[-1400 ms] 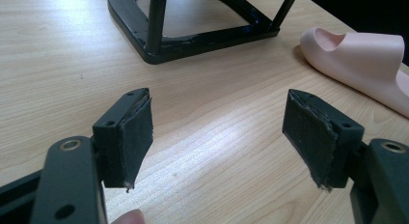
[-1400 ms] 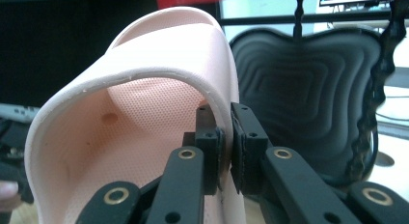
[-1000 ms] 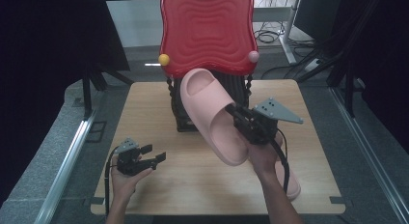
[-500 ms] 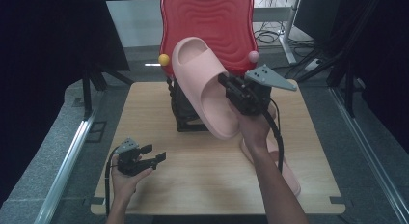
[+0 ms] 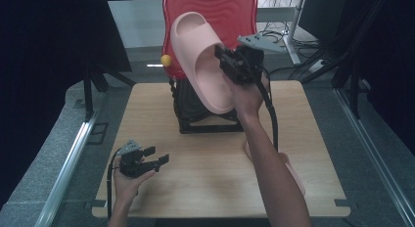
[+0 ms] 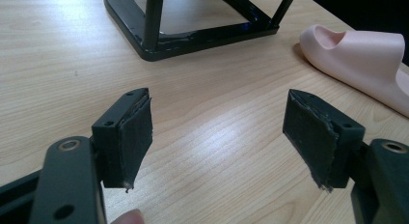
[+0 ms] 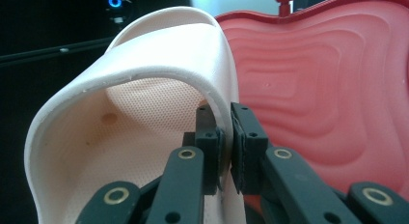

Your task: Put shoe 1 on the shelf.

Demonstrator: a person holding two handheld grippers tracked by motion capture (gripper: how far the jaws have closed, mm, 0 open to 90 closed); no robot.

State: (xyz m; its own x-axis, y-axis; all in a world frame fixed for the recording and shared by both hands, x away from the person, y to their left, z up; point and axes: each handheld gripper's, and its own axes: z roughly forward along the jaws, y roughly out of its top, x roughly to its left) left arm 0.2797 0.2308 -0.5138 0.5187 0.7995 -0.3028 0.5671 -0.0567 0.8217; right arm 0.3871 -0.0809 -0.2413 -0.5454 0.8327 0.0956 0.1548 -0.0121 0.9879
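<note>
Since a second ago the right tongs (image 5: 222, 58) have carried the pink slipper (image 5: 203, 58) up and away from the person, from low over the counter (image 5: 147, 114) to a spot high in front of the red wavy panel (image 5: 240, 11), while the left tongs (image 5: 156, 156) have kept their place near the counter's near left corner. That light wooden counter bears a black stand (image 5: 188, 112) at its far middle, and the red panel rises above the stand, with a small yellow ball (image 5: 166, 60) at its left edge. Held in the air, the slipper is tilted with its open strap end toward the top and its footbed facing the high view; it hides part of the panel and the top of the stand. In the right gripper view the jaws stand narrow, pressed on either side of the slipper's (image 7: 144, 89) thin side wall, with the red panel (image 7: 328, 89) close behind. A second pink slipper (image 6: 366, 64) lies flat on the counter at the near right, partly hidden by the person's right forearm (image 5: 269, 158) in the high view. In the left gripper view its jaws stand wide apart with only bare wood between them, the stand's base (image 6: 193, 33) beyond.
</note>
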